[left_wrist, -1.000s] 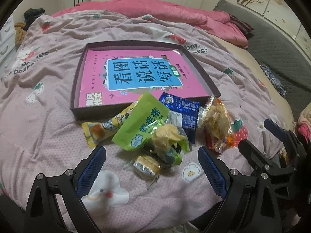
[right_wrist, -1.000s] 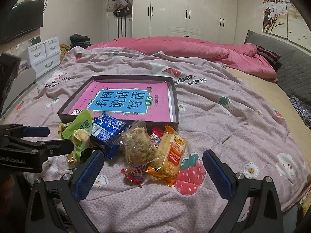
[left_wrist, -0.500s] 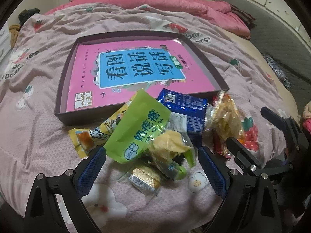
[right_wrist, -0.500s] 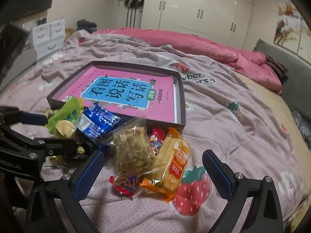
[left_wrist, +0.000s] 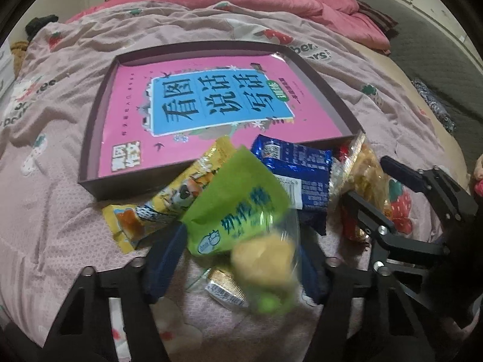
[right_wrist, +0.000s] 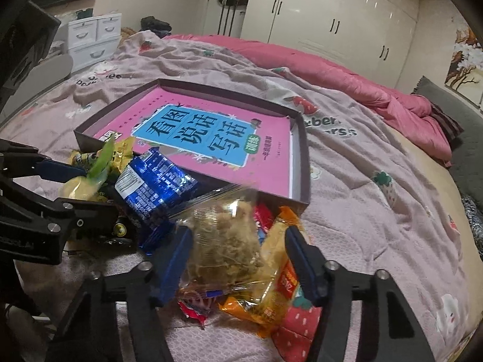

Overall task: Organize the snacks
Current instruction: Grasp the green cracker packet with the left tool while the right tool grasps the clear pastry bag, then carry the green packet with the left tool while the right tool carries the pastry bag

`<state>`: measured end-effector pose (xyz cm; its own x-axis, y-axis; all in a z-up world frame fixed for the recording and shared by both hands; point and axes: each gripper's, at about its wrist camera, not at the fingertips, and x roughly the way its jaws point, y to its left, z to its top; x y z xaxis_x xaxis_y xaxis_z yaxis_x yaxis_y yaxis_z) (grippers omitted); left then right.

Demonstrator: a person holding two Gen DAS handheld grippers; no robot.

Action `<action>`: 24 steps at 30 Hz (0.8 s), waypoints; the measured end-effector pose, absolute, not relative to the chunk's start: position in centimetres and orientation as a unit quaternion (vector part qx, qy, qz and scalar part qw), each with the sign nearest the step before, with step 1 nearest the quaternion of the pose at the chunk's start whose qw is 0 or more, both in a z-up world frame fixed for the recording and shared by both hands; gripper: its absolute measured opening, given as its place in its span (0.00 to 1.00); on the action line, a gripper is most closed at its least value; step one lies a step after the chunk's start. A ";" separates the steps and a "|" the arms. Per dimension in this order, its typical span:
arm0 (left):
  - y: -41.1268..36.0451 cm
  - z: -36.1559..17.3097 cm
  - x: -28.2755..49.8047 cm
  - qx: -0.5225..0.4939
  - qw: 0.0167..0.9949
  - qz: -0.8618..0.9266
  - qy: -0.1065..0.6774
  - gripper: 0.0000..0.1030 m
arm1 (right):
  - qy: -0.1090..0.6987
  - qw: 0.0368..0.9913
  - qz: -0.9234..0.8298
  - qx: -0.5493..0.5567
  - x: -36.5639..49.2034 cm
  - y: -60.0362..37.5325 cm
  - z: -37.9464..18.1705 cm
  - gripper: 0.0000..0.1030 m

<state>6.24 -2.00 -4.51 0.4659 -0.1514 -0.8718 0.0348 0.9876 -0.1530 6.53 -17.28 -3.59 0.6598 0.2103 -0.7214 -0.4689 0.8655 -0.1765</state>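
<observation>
Snack pile lay on the pink strawberry-print bedspread [left_wrist: 54, 199], just in front of the shallow dark box [left_wrist: 90, 138] holding a pink book [left_wrist: 211, 102]; yellow packet [left_wrist: 157, 208] sat leftmost, leaning on the box's near wall; left gripper [left_wrist: 238, 259] was closing around the green bag [left_wrist: 238, 211], bag between the fingers, pad contact blurred, so grip can't be called; blue packet [right_wrist: 154, 184] lay mid-pile; right gripper [right_wrist: 238, 259] was closing on the clear bag [right_wrist: 226, 238] of brownish snack, contact unclear too; orange packet [right_wrist: 277, 283] lay touching it on the right.
</observation>
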 end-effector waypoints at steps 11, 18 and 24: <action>-1.5 -4.0 6.0 -0.058 0.859 -0.058 0.505 0.32 | 0.364 0.897 0.205 -0.147 6.8 -18.0 -3.2 0.45; -0.4 -3.3 5.8 -0.093 0.862 -0.075 0.493 0.27 | 0.350 0.906 0.207 -0.119 6.7 -18.8 -2.2 0.45; -0.1 -2.1 5.4 -0.105 0.868 -0.087 0.478 0.26 | 0.342 0.912 0.205 -0.102 6.8 -19.2 -1.4 0.45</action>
